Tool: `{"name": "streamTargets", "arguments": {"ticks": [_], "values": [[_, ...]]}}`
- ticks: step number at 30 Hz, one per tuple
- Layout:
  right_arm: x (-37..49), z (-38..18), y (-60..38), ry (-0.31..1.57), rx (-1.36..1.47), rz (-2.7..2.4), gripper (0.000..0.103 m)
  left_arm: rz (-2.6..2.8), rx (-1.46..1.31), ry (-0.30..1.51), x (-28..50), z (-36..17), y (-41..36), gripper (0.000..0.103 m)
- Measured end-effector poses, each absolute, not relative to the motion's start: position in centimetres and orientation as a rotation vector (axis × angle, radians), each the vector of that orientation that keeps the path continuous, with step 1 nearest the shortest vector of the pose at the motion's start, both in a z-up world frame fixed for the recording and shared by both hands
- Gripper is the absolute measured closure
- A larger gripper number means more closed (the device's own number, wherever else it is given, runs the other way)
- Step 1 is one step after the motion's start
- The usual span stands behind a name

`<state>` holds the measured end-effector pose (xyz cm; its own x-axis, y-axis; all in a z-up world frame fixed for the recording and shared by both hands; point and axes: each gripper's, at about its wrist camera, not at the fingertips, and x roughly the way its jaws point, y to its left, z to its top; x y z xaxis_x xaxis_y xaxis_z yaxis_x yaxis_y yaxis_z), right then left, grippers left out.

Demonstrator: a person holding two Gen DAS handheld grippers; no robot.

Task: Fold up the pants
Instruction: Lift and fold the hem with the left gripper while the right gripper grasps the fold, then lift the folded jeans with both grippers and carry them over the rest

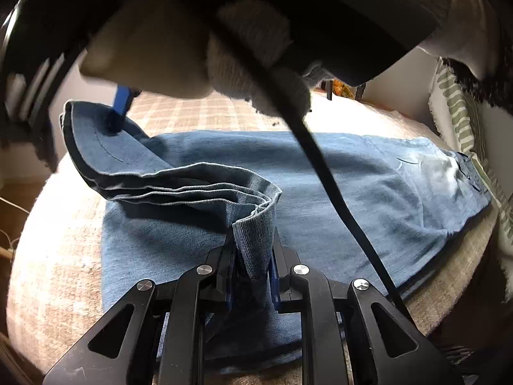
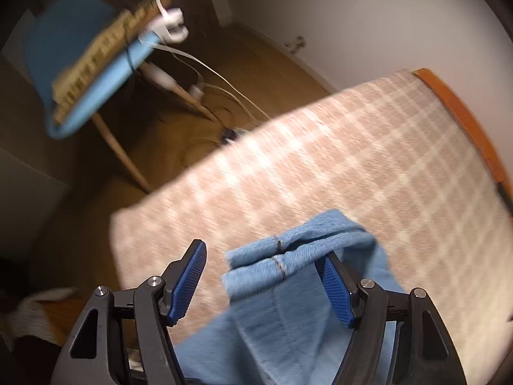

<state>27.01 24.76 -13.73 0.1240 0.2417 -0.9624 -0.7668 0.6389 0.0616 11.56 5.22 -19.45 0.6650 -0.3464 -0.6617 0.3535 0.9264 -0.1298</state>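
While left gripper jaws pinch layered denim pants hems, right gripper jaws gape wide, checked woven cover

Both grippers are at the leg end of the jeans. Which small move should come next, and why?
Probably shut the right gripper on the hem: its fingers stand wide open with the hem of the jeans between them, while the left gripper is shut on its corner, so only one side is held.

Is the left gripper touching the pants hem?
Touching. The left wrist view shows the left gripper shut on the pants hem, with denim pinched between its fingers and rising from them.
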Motion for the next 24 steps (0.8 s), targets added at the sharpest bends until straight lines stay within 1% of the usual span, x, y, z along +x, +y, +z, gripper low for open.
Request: {"name": "streamTargets", "arguments": {"ticks": [1, 2, 3, 4, 5, 6, 8, 11, 14, 15, 16, 18, 19, 21, 23, 24], "values": [[27.1, -14.4, 24.7, 1.244, -0.558, 0.749, 0.031, -0.396, 0.007, 0.744, 11.5, -19.5, 5.3, 0.088], [27.2, -14.8, 24.6, 1.25, -0.577, 0.728, 0.036, -0.396, 0.005, 0.744, 11.6, -19.5, 4.8, 0.088], [27.3, -15.1, 24.3, 1.252, -0.586, 0.715, 0.047, -0.399, 0.003, 0.744, 11.5, -19.5, 4.9, 0.088], [27.5, -15.3, 23.6, 1.252, -0.583, 0.705, 0.054, -0.402, 0.0, 0.744, 11.4, -19.5, 5.0, 0.088], [27.7, -15.2, 23.1, 1.252, -0.568, 0.701, 0.064, -0.405, -0.003, 0.743, 11.3, -19.5, 5.3, 0.088], [27.9, -14.9, 22.2, 1.248, -0.53, 0.705, 0.069, -0.411, -0.006, 0.743, 11.1, -19.4, 5.5, 0.088], [28.5, -14.0, 20.0, 1.245, -0.442, 0.723, 0.077, -0.43, -0.023, 0.742, 10.8, -18.9, 5.9, 0.088], [29.7, -12.5, 15.5, 1.242, -0.264, 0.771, 0.081, -0.467, -0.066, 0.726, 10.1, -17.9, 6.7, 0.088], [31.2, -12.3, 9.6, 1.234, -0.034, 0.774, 0.083, -0.502, -0.072, 0.712, 9.5, -16.9, 6.8, 0.088], [31.4, -12.6, 7.9, 1.241, 0.03, 0.765, 0.082, -0.51, -0.063, 0.715, 9.4, -16.7, 6.6, 0.088], [31.9, -13.2, 5.9, 1.255, 0.102, 0.749, 0.079, -0.516, -0.05, 0.72, 9.5, -16.7, 6.4, 0.088], [32.3, -14.2, 2.7, 1.268, 0.204, 0.685, 0.06, -0.525, -0.039, 0.734, 9.8, -16.7, 6.0, 0.089], [32.3, -14.6, 1.5, 1.27, 0.258, 0.672, 0.057, -0.527, -0.036, 0.741, 10.0, -16.7, 5.9, 0.089], [31.9, -14.9, -0.3, 1.274, 0.345, 0.677, 0.044, -0.531, -0.034, 0.743, 10.1, -16.6, 6.0, 0.089], [31.1, -15.2, -1.0, 1.285, 0.367, 0.685, 0.035, -0.531, -0.03, 0.743, 10.2, -16.2, 6.0, 0.089], [30.8, -15.4, -1.0, 1.293, 0.367, 0.686, 0.034, -0.531, -0.029, 0.742, 10.3, -16.0, 6.0, 0.088]]}}
